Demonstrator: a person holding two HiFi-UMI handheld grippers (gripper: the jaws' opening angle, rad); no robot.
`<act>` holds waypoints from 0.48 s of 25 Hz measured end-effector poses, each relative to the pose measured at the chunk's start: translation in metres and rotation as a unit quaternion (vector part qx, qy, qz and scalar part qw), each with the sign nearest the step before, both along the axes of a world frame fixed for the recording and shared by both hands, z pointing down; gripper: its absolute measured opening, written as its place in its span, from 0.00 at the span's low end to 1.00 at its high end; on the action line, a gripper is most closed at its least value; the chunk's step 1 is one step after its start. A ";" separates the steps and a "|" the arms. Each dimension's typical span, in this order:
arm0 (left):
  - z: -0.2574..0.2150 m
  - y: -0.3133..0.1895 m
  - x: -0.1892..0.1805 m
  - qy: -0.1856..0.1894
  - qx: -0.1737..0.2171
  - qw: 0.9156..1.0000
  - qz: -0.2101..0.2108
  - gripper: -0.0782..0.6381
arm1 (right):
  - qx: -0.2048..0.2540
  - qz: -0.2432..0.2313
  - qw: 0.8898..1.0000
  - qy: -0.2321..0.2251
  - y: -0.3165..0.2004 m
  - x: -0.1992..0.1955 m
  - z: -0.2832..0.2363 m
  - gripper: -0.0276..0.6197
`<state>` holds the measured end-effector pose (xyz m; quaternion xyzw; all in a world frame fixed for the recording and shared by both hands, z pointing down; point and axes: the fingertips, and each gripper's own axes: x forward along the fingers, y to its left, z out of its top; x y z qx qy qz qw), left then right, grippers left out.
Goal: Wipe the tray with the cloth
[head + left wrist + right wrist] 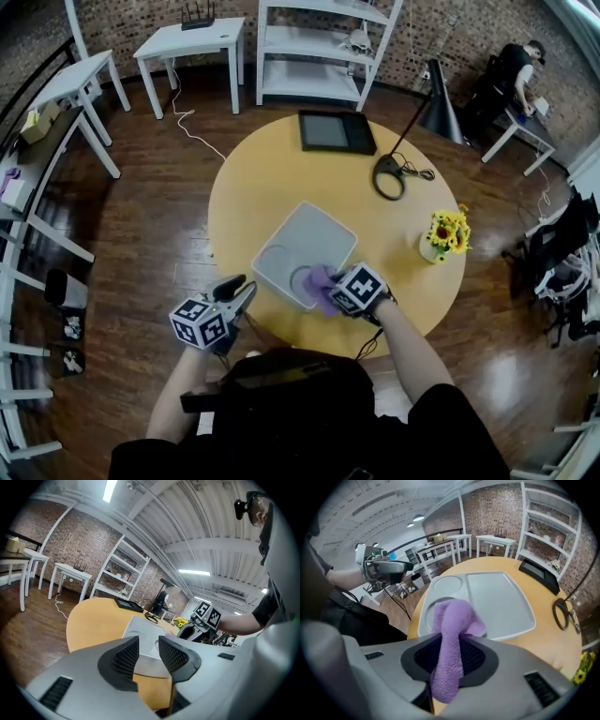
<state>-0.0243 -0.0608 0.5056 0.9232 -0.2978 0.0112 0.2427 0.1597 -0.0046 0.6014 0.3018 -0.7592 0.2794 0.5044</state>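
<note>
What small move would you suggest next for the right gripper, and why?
Probably draw the cloth across the tray into its large flat section: the right gripper is shut on the cloth, which sits over the round well at the near corner, with the wide section beyond it.

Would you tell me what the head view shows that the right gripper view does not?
Only the head view shows the marker cube on the right gripper and a person at a far desk. Only the right gripper view shows the jaws shut on the cloth. Both show the tray, the left gripper and the flowers.
</note>
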 end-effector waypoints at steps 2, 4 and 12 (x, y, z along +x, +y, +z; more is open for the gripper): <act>-0.001 0.000 -0.008 0.000 0.002 1.000 -0.011 0.29 | -0.002 -0.006 1.000 -0.018 -0.010 -0.010 -0.011 0.20; -0.005 -0.001 -0.017 0.004 0.004 1.000 -0.024 0.29 | 0.013 -0.016 0.998 -0.054 -0.027 -0.038 -0.027 0.20; -0.016 0.004 -0.044 0.001 0.014 0.998 -0.059 0.29 | 0.101 -0.077 0.991 -0.027 -0.095 -0.147 -0.032 0.20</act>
